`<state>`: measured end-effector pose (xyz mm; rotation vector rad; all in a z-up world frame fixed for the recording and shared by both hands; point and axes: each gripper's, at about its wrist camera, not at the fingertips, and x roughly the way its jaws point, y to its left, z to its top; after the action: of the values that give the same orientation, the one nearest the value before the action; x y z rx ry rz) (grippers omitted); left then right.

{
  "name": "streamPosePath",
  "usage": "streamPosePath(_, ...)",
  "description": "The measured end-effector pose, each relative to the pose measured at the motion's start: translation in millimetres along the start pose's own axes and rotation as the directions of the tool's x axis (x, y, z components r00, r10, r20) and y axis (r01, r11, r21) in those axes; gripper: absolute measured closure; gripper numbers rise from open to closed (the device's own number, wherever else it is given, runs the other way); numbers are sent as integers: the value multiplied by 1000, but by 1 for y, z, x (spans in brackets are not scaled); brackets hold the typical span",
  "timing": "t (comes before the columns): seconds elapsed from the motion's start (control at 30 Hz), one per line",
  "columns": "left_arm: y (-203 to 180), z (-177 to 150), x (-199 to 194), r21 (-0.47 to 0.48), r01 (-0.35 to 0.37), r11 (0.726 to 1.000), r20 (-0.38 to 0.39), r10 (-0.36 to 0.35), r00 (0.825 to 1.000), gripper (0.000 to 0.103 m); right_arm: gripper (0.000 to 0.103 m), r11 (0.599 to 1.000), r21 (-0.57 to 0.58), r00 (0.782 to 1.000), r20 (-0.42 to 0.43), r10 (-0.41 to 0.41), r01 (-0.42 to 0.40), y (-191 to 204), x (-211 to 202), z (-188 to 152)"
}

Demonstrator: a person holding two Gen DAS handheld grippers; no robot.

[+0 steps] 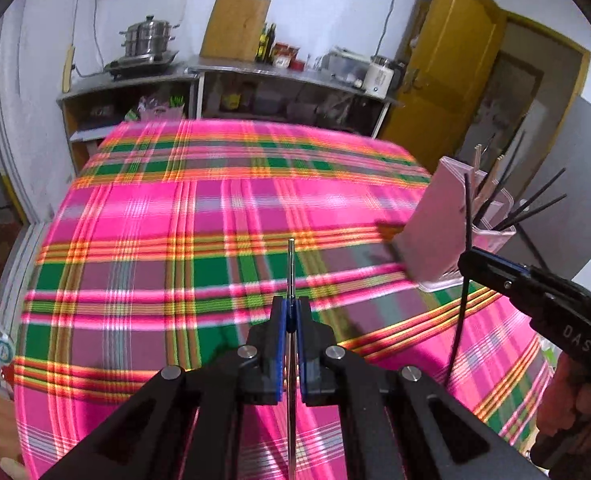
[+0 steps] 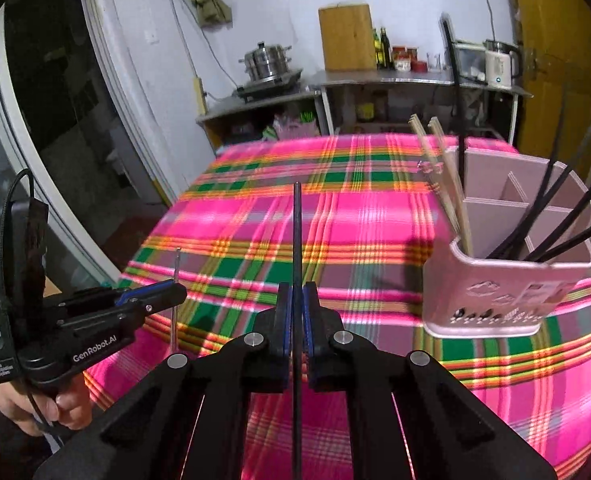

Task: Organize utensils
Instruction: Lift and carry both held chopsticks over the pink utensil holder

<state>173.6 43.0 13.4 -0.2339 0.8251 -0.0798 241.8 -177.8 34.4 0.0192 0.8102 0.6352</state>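
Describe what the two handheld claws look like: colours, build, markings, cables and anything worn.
Both are matte black with blue pads inside the fingers and silver pivot bolts on angular linkage arms. The left claw has a pistol-style handle, white "GenRobot.AI" lettering, a small white label, and a black cable looping from its rear. The right claw bears white letters reading "DAS". The left hand shows a dark sleeve.

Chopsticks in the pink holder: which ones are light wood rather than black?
The wooden chopsticks in the pink holder's left compartment; the black chopsticks lean from its right-hand compartments.
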Motion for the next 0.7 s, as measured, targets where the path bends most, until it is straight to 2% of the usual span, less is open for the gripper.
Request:
streamPosePath(0.37, -26, 16, -32, 37, 45, 998, 65, -48, 997, 99, 98, 1000, 7, 996, 89, -10, 9, -3, -46, 12)
streamPosePath(0.7, -33, 10, -33, 47, 58, 997, 55, -61, 997, 99, 98, 1000, 11, 996, 91, -16, 15, -4, -53, 6)
